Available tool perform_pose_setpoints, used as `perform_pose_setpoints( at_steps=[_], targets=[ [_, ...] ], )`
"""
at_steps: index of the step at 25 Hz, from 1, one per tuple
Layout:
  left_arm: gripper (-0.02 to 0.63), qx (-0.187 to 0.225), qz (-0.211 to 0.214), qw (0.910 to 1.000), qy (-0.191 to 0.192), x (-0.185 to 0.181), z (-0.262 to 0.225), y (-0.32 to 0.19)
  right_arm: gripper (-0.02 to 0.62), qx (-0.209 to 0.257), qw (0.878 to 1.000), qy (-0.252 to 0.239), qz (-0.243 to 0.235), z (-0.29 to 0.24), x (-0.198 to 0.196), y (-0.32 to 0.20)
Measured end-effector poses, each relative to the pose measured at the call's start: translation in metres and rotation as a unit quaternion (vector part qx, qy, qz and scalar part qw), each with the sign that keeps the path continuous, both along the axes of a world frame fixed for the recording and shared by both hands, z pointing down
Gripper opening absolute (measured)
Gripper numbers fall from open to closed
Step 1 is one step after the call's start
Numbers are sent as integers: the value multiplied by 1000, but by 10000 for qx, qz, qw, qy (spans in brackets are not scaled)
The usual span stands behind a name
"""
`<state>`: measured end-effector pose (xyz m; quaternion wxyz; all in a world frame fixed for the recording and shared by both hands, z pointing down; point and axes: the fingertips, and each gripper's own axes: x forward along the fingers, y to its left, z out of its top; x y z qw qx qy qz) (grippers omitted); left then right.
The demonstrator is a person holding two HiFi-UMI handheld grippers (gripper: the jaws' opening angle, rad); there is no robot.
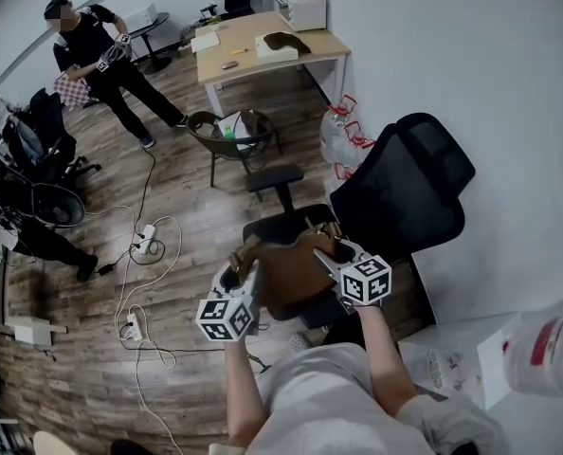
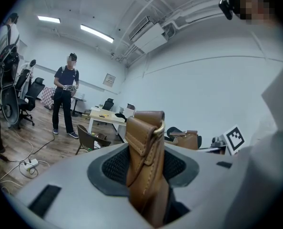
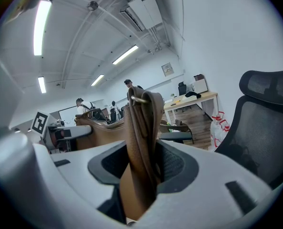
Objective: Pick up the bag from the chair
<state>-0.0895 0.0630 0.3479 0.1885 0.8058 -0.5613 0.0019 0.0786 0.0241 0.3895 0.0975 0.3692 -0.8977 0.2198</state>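
Observation:
A brown leather bag (image 1: 291,271) hangs between my two grippers over the seat (image 1: 274,227) of a black office chair (image 1: 409,183). I cannot tell whether it still touches the seat. My left gripper (image 1: 247,269) is shut on the strap (image 2: 145,151) at the bag's left end. At the right end, my right gripper (image 1: 331,257) is shut on the other strap (image 3: 142,137). In the left gripper view the bag's body (image 2: 187,140) shows beyond the jaws. The right gripper view shows the bag's body (image 3: 101,131) too.
A person (image 1: 101,55) stands at the far left. A wooden table (image 1: 263,41) stands at the back. A brown chair (image 1: 229,138) and a stool (image 1: 274,178) lie ahead. Cables and a power strip (image 1: 145,245) cross the floor. A white box (image 1: 452,358) sits at my right.

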Motion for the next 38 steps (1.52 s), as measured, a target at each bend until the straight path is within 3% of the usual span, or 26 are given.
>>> perform_pose_setpoints(
  at_steps=[19, 38],
  targets=[
    [166, -59, 197, 9998, -78, 25, 3, -2, 170, 13, 9999, 104, 84, 4, 25, 0],
    [166, -152, 250, 9995, -113, 27, 9, -4, 170, -53, 9997, 239, 67, 8, 27, 0]
  ],
)
